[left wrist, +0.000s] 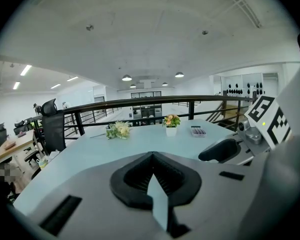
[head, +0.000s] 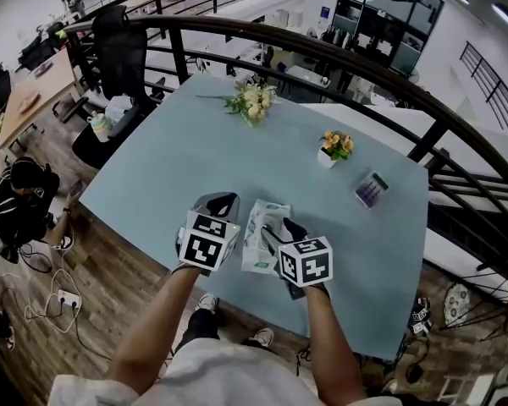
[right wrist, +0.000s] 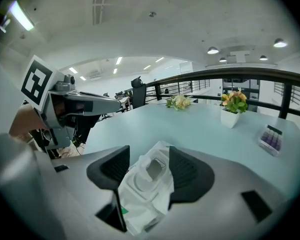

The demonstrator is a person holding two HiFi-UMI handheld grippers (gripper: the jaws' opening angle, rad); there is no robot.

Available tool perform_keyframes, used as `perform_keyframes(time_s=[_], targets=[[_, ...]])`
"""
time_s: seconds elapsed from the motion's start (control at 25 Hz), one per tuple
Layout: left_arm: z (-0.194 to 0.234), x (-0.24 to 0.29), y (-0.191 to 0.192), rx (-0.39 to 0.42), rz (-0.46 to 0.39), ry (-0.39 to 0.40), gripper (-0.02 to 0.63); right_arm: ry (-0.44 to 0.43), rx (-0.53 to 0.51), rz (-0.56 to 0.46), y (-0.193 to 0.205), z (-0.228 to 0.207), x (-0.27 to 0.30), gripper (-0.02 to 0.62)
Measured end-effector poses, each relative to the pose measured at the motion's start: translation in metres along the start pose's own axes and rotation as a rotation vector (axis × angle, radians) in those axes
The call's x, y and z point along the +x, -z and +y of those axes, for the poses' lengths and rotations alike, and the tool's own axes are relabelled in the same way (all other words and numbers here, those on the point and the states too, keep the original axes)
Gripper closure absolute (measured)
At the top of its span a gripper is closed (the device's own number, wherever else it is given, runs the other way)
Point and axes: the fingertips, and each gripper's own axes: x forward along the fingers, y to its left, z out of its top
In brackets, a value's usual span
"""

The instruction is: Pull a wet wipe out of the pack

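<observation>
Wet-wipe pack sits between spread fingers of the right gripper; left gripper alongside holds fingers together.

Left gripper: grey body, black ribbed pads drawn together at the tips, nothing held. Pale blue tabletop beyond. On it: loose bunch of cream flowers, lying flat; small white pot of orange flowers, upright; clear box of purple items, near the pot. Right gripper at right edge. Black metal railing behind.
</observation>
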Motion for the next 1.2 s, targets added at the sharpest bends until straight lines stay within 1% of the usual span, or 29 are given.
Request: perform_keyframes(time_s=[0.36, 0.52, 0.76, 0.96, 1.12, 1.2], targets=[[0.0, -0.005, 0.016, -0.014, 0.034, -0.014, 0.612, -0.033, -0.004, 0.051, 0.018, 0.009, 0.01, 0.351], [0.004, -0.004, 0.023, -0.02, 0.046, -0.022, 0.612, -0.036, 0.001, 0.073, 0.024, 0.009, 0.017, 0.373], [0.004, -0.005, 0.033, -0.026, 0.061, -0.028, 0.612, -0.048, 0.004, 0.101, 0.034, 0.013, 0.02, 0.434], [0.007, -0.008, 0.034, -0.032, 0.064, -0.034, 0.612, -0.06, 0.003, 0.108, 0.036, 0.016, 0.022, 0.468], [0.006, -0.004, 0.038, -0.032, 0.068, -0.034, 0.612, -0.067, 0.023, 0.101, 0.038, 0.013, 0.024, 0.487], [0.006, -0.004, 0.038, -0.034, 0.071, -0.035, 0.612, -0.059, 0.031, 0.099, 0.038, 0.011, 0.023, 0.53]])
